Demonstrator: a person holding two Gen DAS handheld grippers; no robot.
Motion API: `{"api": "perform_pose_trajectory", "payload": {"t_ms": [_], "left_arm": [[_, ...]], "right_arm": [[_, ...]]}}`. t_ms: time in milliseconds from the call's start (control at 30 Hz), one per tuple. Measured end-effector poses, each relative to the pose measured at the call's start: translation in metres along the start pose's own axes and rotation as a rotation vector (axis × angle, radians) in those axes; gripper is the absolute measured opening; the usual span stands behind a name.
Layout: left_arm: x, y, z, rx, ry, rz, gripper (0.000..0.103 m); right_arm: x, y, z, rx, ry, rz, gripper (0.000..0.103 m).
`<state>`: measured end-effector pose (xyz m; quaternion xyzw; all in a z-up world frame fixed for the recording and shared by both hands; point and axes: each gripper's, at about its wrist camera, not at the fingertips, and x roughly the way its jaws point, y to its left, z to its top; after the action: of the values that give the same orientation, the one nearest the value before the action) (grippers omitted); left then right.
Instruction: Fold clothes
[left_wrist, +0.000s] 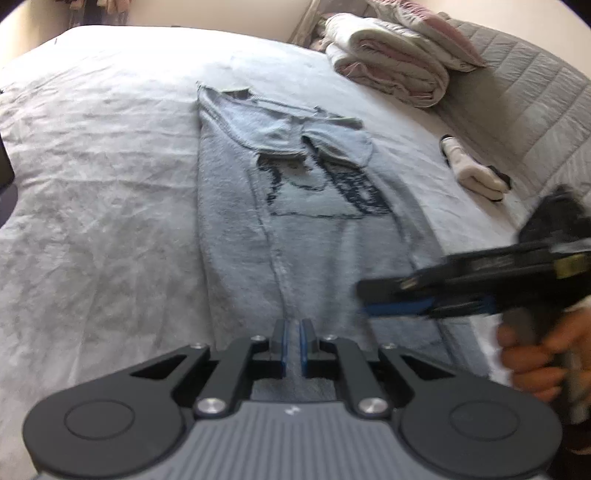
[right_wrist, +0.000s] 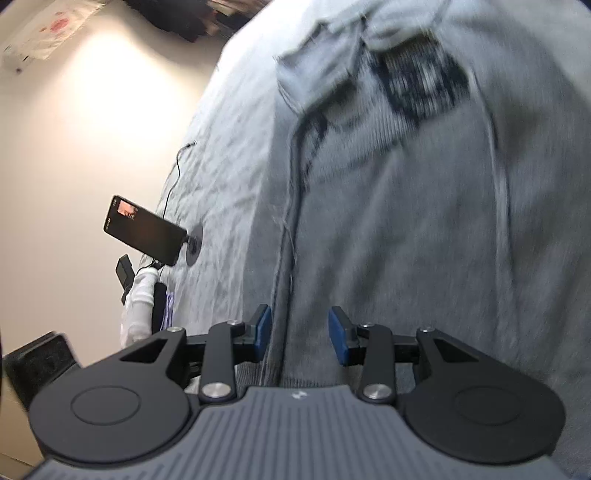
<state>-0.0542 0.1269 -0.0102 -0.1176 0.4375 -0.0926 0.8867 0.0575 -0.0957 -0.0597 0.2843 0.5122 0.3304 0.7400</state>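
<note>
A: Garment first. Light blue-grey knit sweater (left_wrist: 236, 206) flat on the bed (left_wrist: 92, 166), folded into a long narrow strip. Long axis runs from the hem nearest the left camera straight away to the collar end at the far side. Sleeves lie folded in across the chest, over a dark knitted motif (left_wrist: 354, 188).

B: Same from the right wrist view?

A: Yes. Sweater (right_wrist: 406, 221) fills that frame, length running away from the camera, motif at the far end. Heavily blurred.

B: Tools?

A: Left tool (left_wrist: 291, 343) is down at the hem end, blue pads nearly together with only a thin slit between. Whether any knit is pinched there, I cannot tell. Right tool (right_wrist: 300, 334) has its jaws part-way apart over the sweater's near edge, pads clear of the fabric. It also appears in the left view, coming in from the right side over the strip's edge, with a hand (left_wrist: 532, 362) on its grip.

B: Surroundings?

A: Folded quilts (left_wrist: 391, 59) at the far corner, a white sock (left_wrist: 472, 170) right of the sweater. A phone on a stand (right_wrist: 147, 230) at the bed's left edge, cable trailing.
</note>
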Motion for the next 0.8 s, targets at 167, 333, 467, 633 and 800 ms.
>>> {"api": "perform_pose_trajectory", "payload": {"t_ms": [167, 333, 467, 633, 800], "left_arm": [[0.025, 0.008, -0.016, 0.025, 0.002, -0.025, 0.006], [0.016, 0.007, -0.013, 0.064, -0.003, -0.083, 0.008], [0.016, 0.007, -0.015, 0.081, -0.015, -0.089, 0.008], [0.025, -0.007, -0.018, 0.155, 0.014, -0.095, 0.013], [0.013, -0.006, -0.027, 0.157, 0.023, -0.162, 0.023]], "right_arm": [[-0.032, -0.005, 0.011, -0.058, -0.117, -0.078, 0.040], [-0.066, -0.028, 0.012, -0.062, -0.181, -0.180, 0.040], [-0.077, -0.041, -0.001, -0.086, -0.163, -0.192, 0.040], [-0.058, -0.045, -0.024, -0.176, -0.034, -0.198, 0.039], [-0.068, -0.040, -0.031, -0.233, 0.008, -0.173, 0.040]]}}
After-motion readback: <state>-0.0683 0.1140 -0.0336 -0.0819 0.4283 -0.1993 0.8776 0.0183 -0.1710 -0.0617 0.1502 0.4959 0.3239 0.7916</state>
